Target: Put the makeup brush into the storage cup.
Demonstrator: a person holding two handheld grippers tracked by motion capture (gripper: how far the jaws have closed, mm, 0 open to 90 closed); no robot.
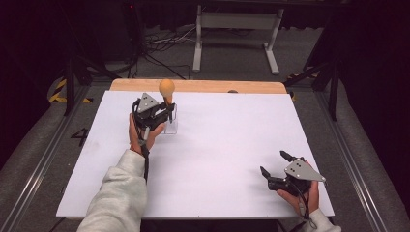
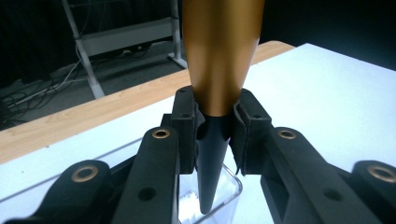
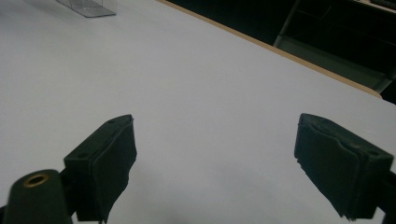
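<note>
The left gripper (image 2: 218,135) is clamped on a brush-like tool with a gold bulb handle (image 2: 219,51), its jaws pinching the black tapered stem (image 2: 212,163) just below where the gold ends. The tool stands upright, bulb up, and its pointed black tip reaches down into a small clear plastic box (image 2: 231,184) that sits on the white tabletop (image 2: 327,79); whether the tip touches the bottom of the box cannot be told. From the high view the same gripper (image 1: 167,112) sits toward the far left of the table, held by a hand in a pale sleeve (image 1: 118,193), with the gold handle (image 1: 167,88) rising above it and the clear box (image 1: 171,126) right at the jaws. The right gripper (image 1: 273,163) rests well apart at the near right corner, jaws spread wide with nothing between them, over bare white surface. Judging by this, the work looks close to its end: the tool is already lined up and partly inside the box. What seems left is to settle it fully, let go, and draw the left gripper away without tipping the light box.
</note>
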